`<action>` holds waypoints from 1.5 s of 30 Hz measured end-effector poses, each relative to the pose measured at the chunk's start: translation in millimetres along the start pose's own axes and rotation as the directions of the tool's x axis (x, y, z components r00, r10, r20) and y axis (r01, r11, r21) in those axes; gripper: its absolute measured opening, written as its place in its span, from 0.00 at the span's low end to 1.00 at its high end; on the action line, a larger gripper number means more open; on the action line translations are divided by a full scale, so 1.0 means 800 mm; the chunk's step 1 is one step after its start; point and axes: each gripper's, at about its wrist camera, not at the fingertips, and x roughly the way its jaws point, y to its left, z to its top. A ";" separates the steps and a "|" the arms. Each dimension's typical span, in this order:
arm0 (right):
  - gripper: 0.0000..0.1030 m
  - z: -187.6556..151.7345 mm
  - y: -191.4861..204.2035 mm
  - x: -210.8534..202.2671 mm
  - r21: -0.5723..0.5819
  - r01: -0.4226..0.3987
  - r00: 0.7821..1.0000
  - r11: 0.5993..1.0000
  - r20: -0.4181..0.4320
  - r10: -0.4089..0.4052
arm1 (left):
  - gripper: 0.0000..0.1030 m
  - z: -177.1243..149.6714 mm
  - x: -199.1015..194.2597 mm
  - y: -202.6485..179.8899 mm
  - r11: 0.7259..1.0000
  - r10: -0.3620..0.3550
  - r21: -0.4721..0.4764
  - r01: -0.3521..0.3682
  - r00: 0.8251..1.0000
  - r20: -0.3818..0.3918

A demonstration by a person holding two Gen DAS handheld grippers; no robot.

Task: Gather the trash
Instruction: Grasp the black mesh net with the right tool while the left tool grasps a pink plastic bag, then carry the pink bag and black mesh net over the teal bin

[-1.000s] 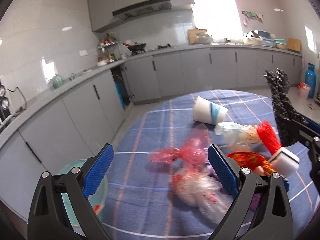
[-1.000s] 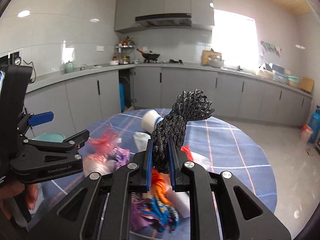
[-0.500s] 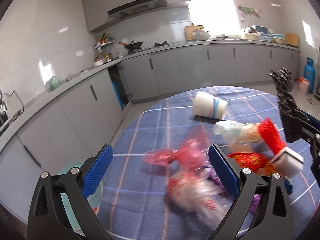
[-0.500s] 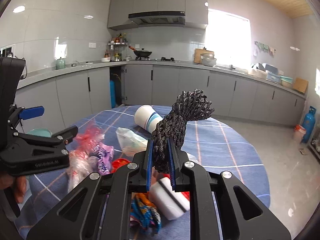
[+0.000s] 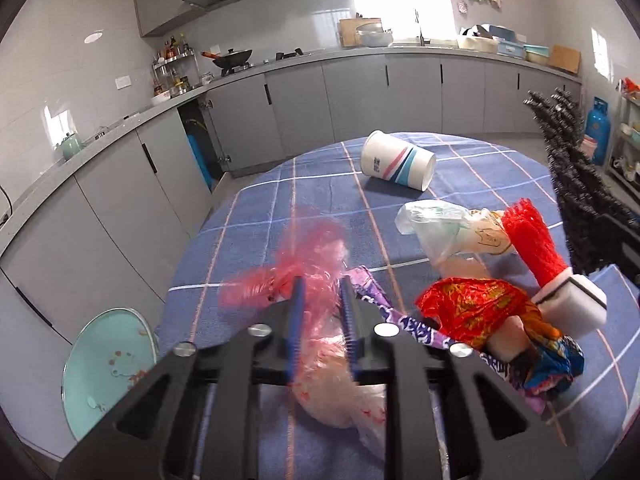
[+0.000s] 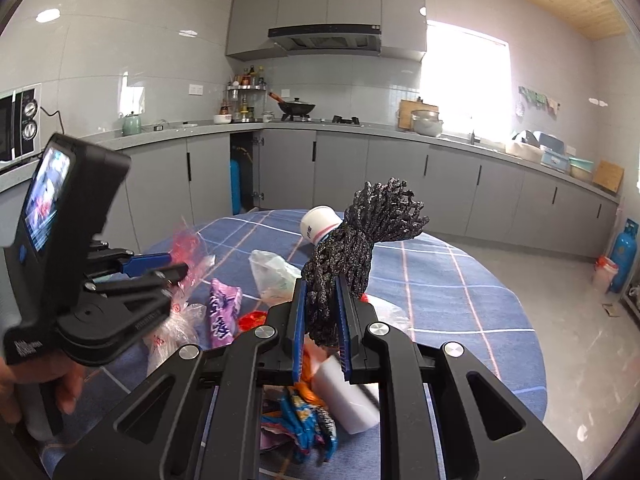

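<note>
We see the left claw (image 5: 322,294) just closed onto the red plastic bag (image 5: 316,248) and the right claw (image 6: 322,308) clamped on black mesh (image 6: 360,240), with the cup (image 5: 396,160) at 12 o'clock and wrappers (image 5: 472,312) left on the tabletop (image 5: 260,216).

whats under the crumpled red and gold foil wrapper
Under the crumpled red and gold foil wrapper a purple printed wrapper pokes out, beside a blue printed wrapper. Anything beneath its middle is covered.

I stand in a home kitchen: grey cabinets (image 6: 344,168) line the far walls, a range hood (image 6: 324,38) hangs above a wok (image 6: 297,107) on the hob, and a microwave (image 6: 18,126) sits far left.
</note>
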 end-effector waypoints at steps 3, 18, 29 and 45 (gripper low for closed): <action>0.14 0.001 0.010 -0.003 -0.013 -0.016 1.000 1.000 0.005 0.016 | 0.11 0.000 -0.014 0.016 1.000 0.005 -0.013 -0.004 1.000 0.022; 0.14 0.016 0.066 0.005 -0.070 -0.132 0.991 0.989 0.007 0.133 | 0.11 -0.012 -0.082 0.116 0.990 0.105 -0.104 -0.095 0.990 0.098; 0.14 0.037 0.114 0.029 -0.080 -0.234 0.972 0.969 -0.018 0.234 | 0.11 -0.037 -0.098 0.167 0.974 0.184 -0.148 -0.169 0.978 0.095; 0.14 0.061 0.176 0.048 -0.119 -0.338 0.941 0.933 -0.035 0.337 | 0.11 -0.072 -0.101 0.225 0.947 0.263 -0.210 -0.245 0.963 0.063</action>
